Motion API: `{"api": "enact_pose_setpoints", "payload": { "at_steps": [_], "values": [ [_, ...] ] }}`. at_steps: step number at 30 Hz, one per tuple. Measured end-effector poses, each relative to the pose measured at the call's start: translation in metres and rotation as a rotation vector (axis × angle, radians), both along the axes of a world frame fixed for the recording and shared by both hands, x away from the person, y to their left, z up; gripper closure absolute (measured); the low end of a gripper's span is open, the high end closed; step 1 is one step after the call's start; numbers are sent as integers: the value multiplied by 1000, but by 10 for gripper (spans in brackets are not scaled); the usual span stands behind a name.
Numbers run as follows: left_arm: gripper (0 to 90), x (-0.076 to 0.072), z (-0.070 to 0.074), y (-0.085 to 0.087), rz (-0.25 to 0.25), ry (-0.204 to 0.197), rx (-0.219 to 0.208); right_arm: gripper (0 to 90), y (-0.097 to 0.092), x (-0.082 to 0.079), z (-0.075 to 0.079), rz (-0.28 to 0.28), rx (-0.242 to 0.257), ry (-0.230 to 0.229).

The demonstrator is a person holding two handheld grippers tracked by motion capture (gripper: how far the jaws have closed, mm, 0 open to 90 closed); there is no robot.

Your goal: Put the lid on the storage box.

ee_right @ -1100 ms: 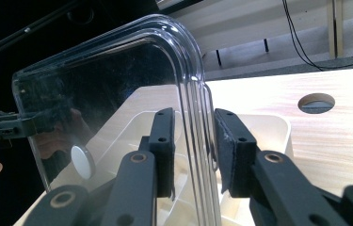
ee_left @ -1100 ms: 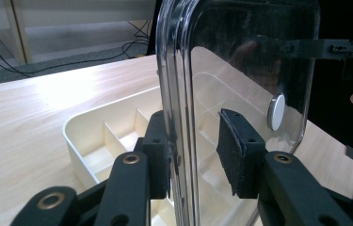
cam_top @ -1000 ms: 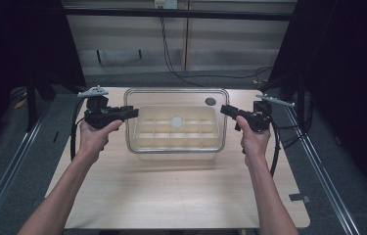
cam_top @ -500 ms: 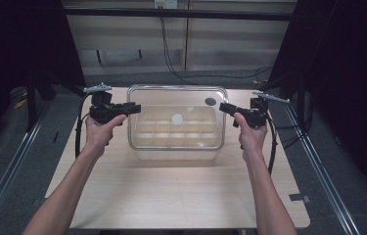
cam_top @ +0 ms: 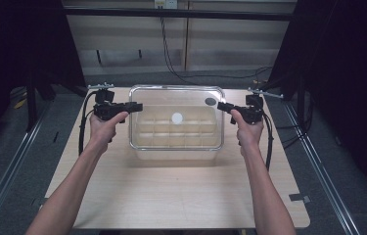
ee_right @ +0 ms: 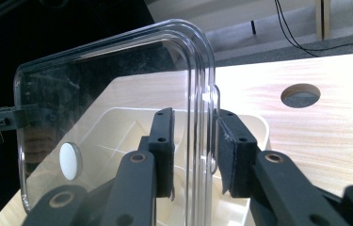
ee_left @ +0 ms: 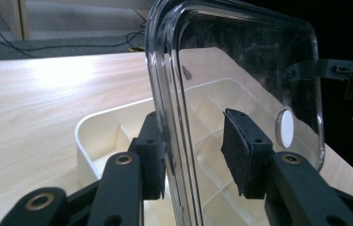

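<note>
No writing can be read. The clear plastic lid (cam_top: 176, 117), a rounded rectangle with a white round button (cam_top: 177, 117), lies level over the cream compartment tray (cam_top: 173, 133) mid-worktop (cam_top: 181, 196), long axis left to right. The left gripper (cam_top: 134, 106) has been opening, its jaws apart around the lid's edge; the right gripper (cam_top: 221, 105) is clamped on the opposite edge.

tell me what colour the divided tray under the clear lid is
Cream, an off-white: the divided tray shows best in the left gripper view, under the clear lid.
</note>
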State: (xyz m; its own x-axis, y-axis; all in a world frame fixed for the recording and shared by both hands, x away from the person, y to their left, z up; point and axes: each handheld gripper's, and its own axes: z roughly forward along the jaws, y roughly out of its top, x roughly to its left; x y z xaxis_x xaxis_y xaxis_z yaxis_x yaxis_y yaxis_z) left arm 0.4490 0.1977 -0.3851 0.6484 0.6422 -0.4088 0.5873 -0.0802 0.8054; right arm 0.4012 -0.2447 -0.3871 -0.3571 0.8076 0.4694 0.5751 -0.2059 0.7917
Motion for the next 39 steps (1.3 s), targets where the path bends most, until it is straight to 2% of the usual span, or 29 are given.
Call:
{"api": "enact_pose_setpoints", "payload": {
  "at_steps": [3,9,21,25,28,30,31,33,34,39],
  "values": [
    [597,6,-4,0,0,13,4,685,2,7,-4,-4,-12,16],
    [577,16,-12,-1,1,43,23,681,1,13,-11,-5,-5,36],
    [555,26,-25,-2,13,85,34,655,4,24,-24,-30,-5,85],
    [545,28,-29,-3,25,96,32,636,8,27,-25,-37,-47,101],
    [542,29,-33,-3,36,104,25,632,8,28,-27,-38,-50,106],
    [541,30,-35,-2,33,106,46,629,9,29,-29,-44,-46,118],
    [541,31,-38,-2,45,109,71,624,10,31,-31,-47,-60,127],
    [541,32,-40,-1,41,110,74,623,10,31,-32,-49,-64,133],
    [541,33,-43,-1,49,123,56,621,10,33,-35,-53,-62,141],
    [539,35,-47,-1,45,132,66,598,12,36,-40,-55,-85,158]
  ]
}}
